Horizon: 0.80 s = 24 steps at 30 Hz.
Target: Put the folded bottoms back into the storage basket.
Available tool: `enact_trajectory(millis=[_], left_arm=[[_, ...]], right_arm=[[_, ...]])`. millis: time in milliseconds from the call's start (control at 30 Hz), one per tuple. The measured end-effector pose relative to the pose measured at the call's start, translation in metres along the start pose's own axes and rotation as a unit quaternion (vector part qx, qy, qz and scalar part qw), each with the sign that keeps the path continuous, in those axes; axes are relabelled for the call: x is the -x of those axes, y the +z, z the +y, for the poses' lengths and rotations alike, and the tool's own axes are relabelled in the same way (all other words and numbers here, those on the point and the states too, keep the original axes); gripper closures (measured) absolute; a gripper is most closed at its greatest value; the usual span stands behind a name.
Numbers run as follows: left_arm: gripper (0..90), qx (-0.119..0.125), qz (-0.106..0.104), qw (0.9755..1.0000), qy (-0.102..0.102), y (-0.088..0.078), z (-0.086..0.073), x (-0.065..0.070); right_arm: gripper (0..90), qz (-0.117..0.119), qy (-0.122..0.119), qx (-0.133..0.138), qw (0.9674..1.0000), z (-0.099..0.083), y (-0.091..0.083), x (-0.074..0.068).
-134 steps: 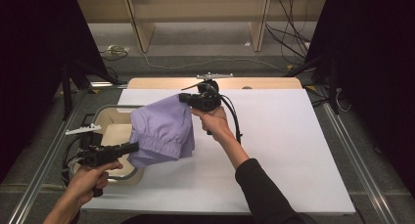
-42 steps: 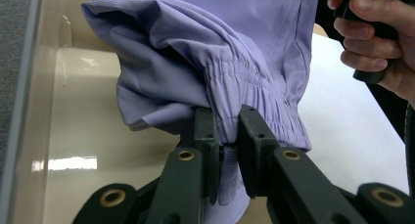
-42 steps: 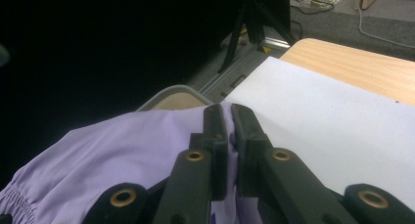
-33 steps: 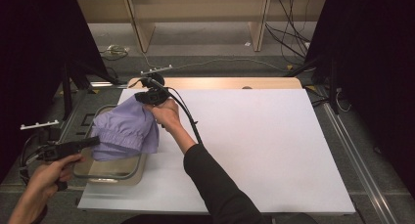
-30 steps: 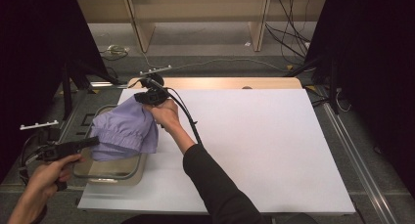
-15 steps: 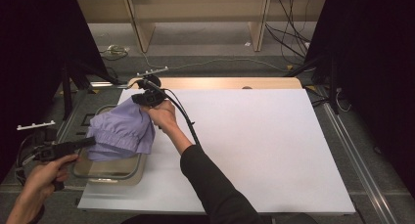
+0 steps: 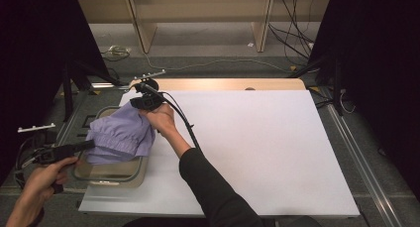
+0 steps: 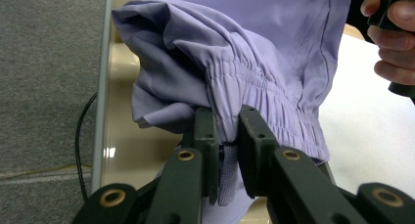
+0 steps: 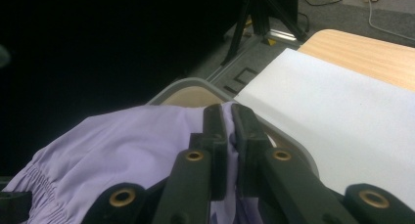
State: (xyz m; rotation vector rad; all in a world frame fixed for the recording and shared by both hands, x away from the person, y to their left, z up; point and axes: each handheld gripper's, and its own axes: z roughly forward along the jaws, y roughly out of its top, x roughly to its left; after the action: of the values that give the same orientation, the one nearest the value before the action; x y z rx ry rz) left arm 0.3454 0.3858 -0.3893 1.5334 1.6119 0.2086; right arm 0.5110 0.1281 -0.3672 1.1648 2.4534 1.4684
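A lilac garment point(image 7: 120, 134) with an elastic waistband hangs bunched over a beige tray point(image 7: 113, 173) at the table's left edge. My left gripper point(image 7: 89, 145) is shut on the gathered waistband point(image 8: 230, 131) at the garment's near left side. My right gripper point(image 7: 134, 106) is shut on the cloth's far edge point(image 9: 229, 117), holding it just above the tray's far rim point(image 9: 195, 82). The fabric sags between the two grips and hides most of the tray's inside.
A white sheet point(image 7: 257, 147) covers the table to the right of the tray. A strip of bare wood point(image 7: 223, 84) runs along the far edge. Dark curtains flank both sides, and cables lie on the floor beyond.
Both grippers have carried the garment left, from above the white sheet to over the tray. In the last second the cloth has sunk lower towards the tray.
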Motion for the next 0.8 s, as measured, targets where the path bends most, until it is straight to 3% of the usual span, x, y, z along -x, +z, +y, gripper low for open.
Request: enact_trajectory(millis=[800], left_arm=[[79.3,-0.017,0.016,0.9997,-0.002,0.007,-0.004,-0.008]], right_arm=[[85.5,-0.002,-0.005,-0.014,0.9999,-0.007,0.012,-0.003]])
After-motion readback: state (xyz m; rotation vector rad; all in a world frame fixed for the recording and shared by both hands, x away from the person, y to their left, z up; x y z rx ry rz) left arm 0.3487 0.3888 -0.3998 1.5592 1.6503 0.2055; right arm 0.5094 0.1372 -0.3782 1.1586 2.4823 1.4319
